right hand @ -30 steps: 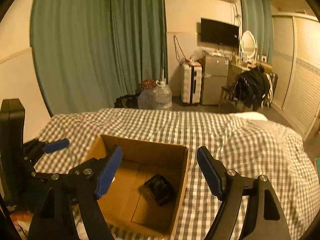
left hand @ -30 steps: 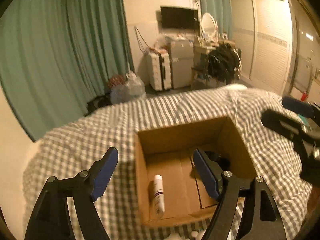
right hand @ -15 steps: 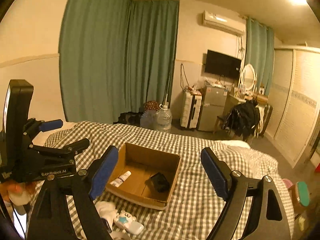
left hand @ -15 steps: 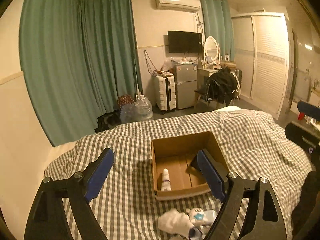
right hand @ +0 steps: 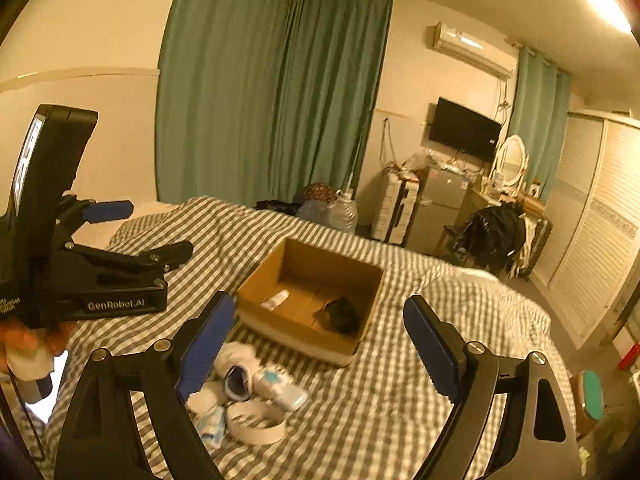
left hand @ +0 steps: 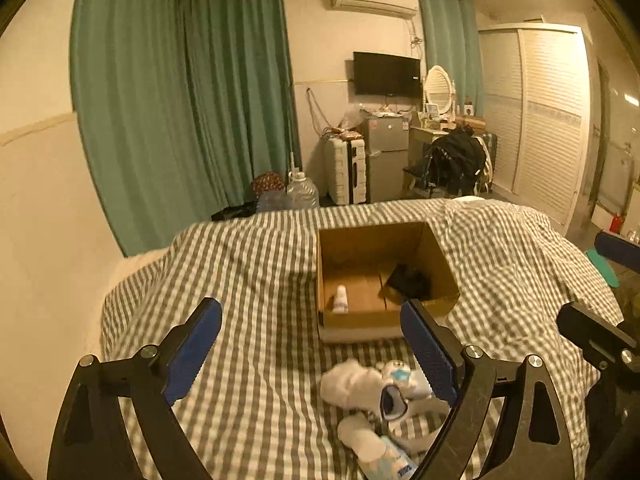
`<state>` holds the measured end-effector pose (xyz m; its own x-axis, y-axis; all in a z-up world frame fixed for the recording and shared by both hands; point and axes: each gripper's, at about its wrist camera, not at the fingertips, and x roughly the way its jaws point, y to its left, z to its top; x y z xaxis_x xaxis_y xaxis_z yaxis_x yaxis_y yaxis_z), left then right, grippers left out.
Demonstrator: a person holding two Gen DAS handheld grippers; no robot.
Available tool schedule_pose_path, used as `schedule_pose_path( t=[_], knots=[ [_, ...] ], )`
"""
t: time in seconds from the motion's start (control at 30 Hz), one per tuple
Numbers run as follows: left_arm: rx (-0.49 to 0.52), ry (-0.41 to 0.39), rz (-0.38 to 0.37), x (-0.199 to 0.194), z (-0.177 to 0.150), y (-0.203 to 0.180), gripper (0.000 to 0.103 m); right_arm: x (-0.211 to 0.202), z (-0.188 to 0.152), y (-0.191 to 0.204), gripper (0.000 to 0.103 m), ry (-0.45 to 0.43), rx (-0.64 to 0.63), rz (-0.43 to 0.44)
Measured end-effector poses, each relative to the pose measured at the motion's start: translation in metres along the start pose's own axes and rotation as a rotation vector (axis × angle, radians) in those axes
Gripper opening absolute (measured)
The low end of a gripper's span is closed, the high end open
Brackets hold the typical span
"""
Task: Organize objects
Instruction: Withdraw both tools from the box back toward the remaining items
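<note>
Objects still to be organized lie in a loose heap on the checked bedspread (left hand: 248,264), just in front of the cardboard box (left hand: 362,322): a white sock (left hand: 352,384), a small white bottle with a blue label (right hand: 280,388), a white band (right hand: 256,426) and a light-blue packet (left hand: 394,462). Inside the box a small white bottle (left hand: 340,299) lies at about 9 o'clock of the floor and a dark object (left hand: 410,280) at about 3 o'clock; what the dark one is I cannot tell.

Left gripper (left hand: 312,356) has its jaws released and empty; they have just been opening, with nothing between them. In its view the heap sits at about 5 o'clock, close against the right-hand finger. Right gripper (right hand: 320,354) is likewise released and empty, its jaws also having just been opening. From its camera the heap lies at about 7 o'clock, low and hard by the left-hand finger.

So the pile lies between the two tools, below both and nearer than the box. The labelled bottle's long axis runs roughly from 10 to 4 o'clock in the right view, so a grip across it would want the wrist rolled a little. Neither hand looks clearly nearer; the right seems to have the plainer line to that bottle, the left to the sock.
</note>
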<state>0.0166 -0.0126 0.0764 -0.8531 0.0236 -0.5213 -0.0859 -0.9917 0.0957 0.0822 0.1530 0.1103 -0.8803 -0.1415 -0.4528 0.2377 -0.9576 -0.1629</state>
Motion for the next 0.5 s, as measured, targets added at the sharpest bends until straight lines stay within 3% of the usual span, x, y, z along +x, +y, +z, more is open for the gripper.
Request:
schedule_pose_path(
  t=[0.13,0.33,0.5],
  knots=[
    [-0.031,0.031,0.043,0.015,-0.038,0.002,0.096,0.018,-0.029,0.005,0.087,0.052,0.013,0.027],
    [-0.050,0.164,0.065,0.057,-0.093,0.004,0.096,0.074,-0.082,0.010,0.087,0.200,0.040,0.030],
    [-0.008,0.247,0.030,0.074,-0.130,-0.007,0.096,0.104,-0.117,0.017,0.087,0.298,0.061,0.071]
  ],
)
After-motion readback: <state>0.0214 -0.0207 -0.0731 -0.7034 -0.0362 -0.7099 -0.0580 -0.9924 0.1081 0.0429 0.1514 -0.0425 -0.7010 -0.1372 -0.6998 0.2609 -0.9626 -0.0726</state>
